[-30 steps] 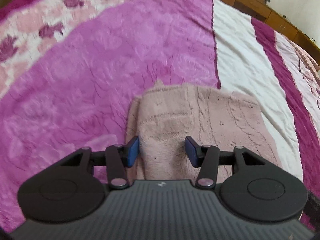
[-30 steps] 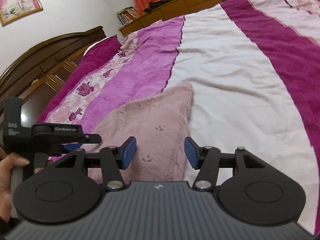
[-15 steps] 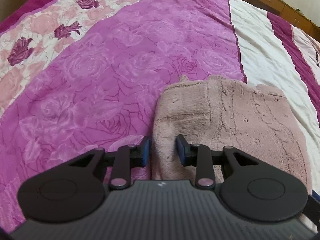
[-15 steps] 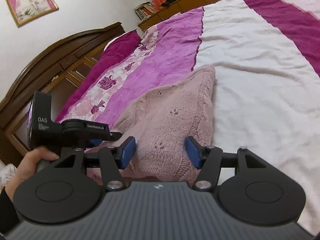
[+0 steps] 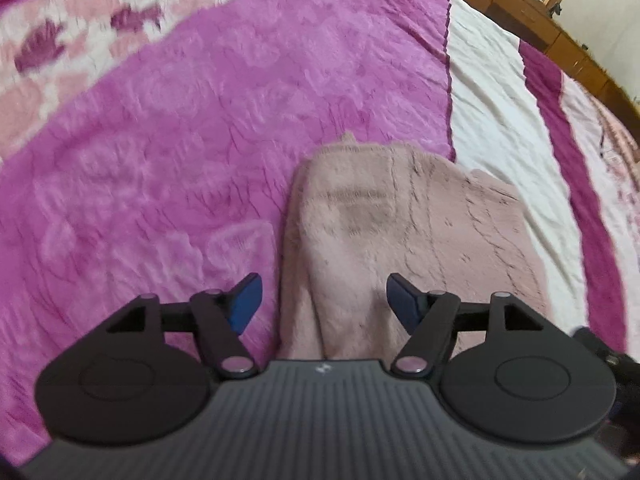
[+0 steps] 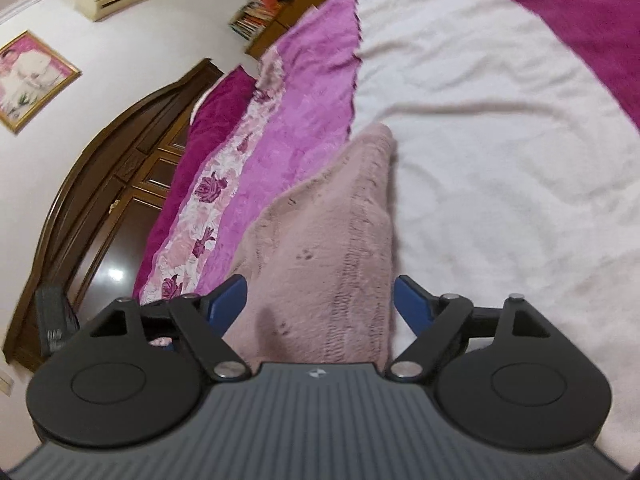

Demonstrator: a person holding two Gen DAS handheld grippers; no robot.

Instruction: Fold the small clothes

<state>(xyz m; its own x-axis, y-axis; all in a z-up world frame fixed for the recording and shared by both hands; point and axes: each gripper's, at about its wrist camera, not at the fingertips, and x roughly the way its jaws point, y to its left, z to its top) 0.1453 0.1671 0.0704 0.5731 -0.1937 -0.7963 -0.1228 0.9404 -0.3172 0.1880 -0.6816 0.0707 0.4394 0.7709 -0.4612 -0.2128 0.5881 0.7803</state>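
Note:
A small dusty-pink knitted garment (image 5: pixel 404 232) lies folded on the bed, across the magenta and white stripes. My left gripper (image 5: pixel 324 300) is open above its near left edge, blue pads wide apart, holding nothing. The garment also shows in the right wrist view (image 6: pixel 324 248). My right gripper (image 6: pixel 320 304) is open over its near right edge, its jaws on either side of the cloth and not closed on it.
The bedspread (image 5: pixel 160 140) has magenta, rose-print and white (image 6: pixel 500 160) stripes. A dark wooden headboard (image 6: pixel 120 168) stands at the left, low wooden cabinets (image 5: pixel 520 20) along the far side. The other gripper's body (image 6: pixel 54 318) shows at the left edge.
My left gripper narrowed on the garment's left edge half a second ago and has now opened wide. The right gripper stayed open and opened a little wider. Both views shifted.

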